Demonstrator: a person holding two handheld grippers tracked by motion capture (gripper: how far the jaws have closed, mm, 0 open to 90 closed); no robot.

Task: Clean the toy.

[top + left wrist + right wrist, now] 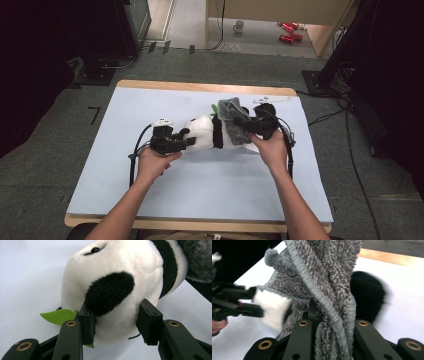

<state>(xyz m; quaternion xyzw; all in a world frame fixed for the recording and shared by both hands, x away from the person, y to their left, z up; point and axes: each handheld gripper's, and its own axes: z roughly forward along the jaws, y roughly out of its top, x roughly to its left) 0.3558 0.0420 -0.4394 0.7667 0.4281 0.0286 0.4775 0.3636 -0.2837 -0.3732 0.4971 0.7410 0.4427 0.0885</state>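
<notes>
The left gripper (pixel 116 320) clamps the plush panda's (pixel 125 277) head (lying sideways), the right gripper (pixel 329 332) clenched on a grey cloth (pixel 322 277).

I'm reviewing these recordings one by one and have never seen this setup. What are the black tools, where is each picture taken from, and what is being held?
There is no robot here: a person holds a hand tool with two jaws in each hand. The high view looks down on the table from above the person. The other two pictures come from cameras riding on each tool, looking along its black jaws.

A plush panda lies on the pale sheet. The left gripper clamps the panda's white head, one jaw beside a black patch, with a green felt leaf next to it. The right gripper is shut on a bunched grey cloth, held at the panda's other end.
</notes>
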